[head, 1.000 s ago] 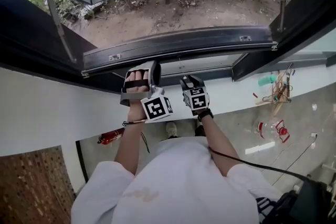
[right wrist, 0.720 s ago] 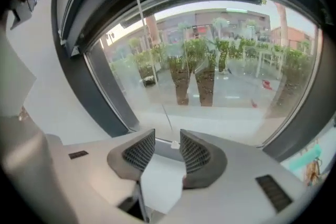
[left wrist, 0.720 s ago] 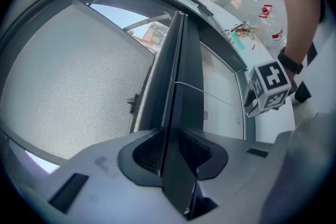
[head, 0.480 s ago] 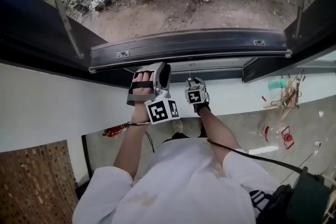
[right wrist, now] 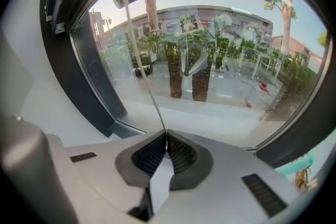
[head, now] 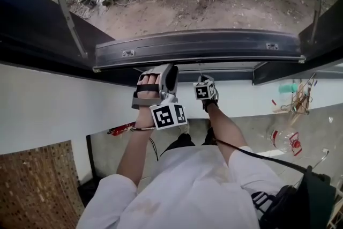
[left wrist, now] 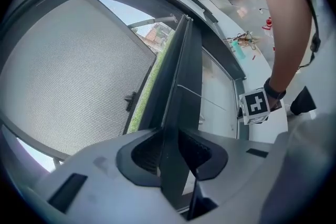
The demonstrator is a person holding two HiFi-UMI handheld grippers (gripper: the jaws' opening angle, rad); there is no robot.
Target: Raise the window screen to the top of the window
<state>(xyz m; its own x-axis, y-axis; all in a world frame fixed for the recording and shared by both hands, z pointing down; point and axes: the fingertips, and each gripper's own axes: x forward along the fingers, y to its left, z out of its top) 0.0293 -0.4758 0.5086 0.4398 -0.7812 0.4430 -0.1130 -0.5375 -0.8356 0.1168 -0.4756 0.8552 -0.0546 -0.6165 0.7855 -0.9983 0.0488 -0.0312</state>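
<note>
- Jaws of your left gripper point(left wrist: 169, 155) are clamped on the window screen's dark rail point(head: 198, 48), which runs across the open window point(head: 177, 5), gripping left of its middle.
- Your right gripper point(right wrist: 166, 138) sits just below the rail's middle, beside the left one; its jaws have just been closing.
- They pinch a thin cord point(right wrist: 137, 50) that runs up to the rail.

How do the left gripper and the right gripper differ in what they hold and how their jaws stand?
The left gripper clamps a thick dark bar; the right gripper pinches a thin cord. The left gripper's jaws, having just closed, stand apart on their load; the right gripper's jaws almost meet. Both are shut on something.
</note>
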